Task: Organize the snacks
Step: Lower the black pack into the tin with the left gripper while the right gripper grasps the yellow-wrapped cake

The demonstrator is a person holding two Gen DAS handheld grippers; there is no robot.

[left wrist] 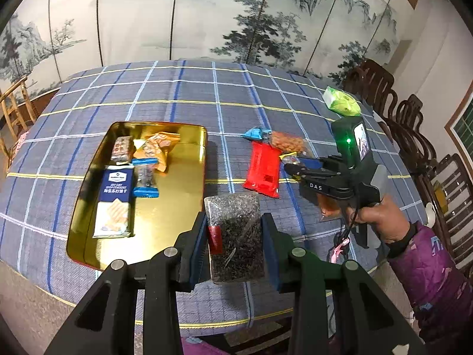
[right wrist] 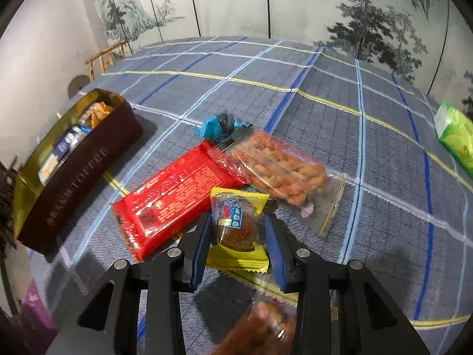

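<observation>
Left tongs (left wrist: 233,245) around dark packet (left wrist: 236,236).

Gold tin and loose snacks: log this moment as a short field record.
tin: gold tin, open, holding a cracker box and small packets
left hand-held gripper: shut on clear bag of dark tea leaves
right hand-held gripper: closed around yellow-edged snack packet
still on cloth: red packet, bag of fried snacks
</observation>
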